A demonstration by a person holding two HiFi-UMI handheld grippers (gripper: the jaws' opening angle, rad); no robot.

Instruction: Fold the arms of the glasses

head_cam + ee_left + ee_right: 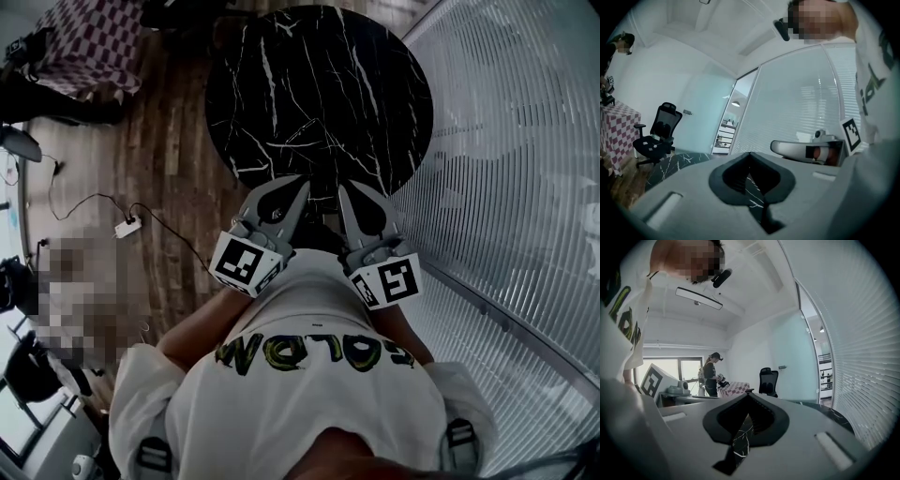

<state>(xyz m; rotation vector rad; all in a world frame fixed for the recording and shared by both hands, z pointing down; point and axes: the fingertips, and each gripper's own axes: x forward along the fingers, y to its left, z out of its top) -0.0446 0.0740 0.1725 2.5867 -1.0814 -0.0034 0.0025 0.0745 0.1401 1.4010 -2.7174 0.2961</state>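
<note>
No glasses show in any view. A round black marble table (319, 84) stands in front of me with nothing visible on its top. My left gripper (298, 186) and right gripper (345, 193) are held side by side near my chest, at the table's near edge, pointing towards it. In the left gripper view the left gripper (750, 153) has its jaws closed together with nothing between them. The right gripper (749, 394) looks the same in its own view: jaws meeting, nothing held. Only a sliver of marble shows through each gripper's opening.
A slatted glass wall (506, 141) curves along the right. Wooden floor on the left carries a cable and power strip (127, 225). A table with a checkered cloth (94, 37) stands far left, with an office chair (658, 131) nearby and a person (710, 373) standing beside it.
</note>
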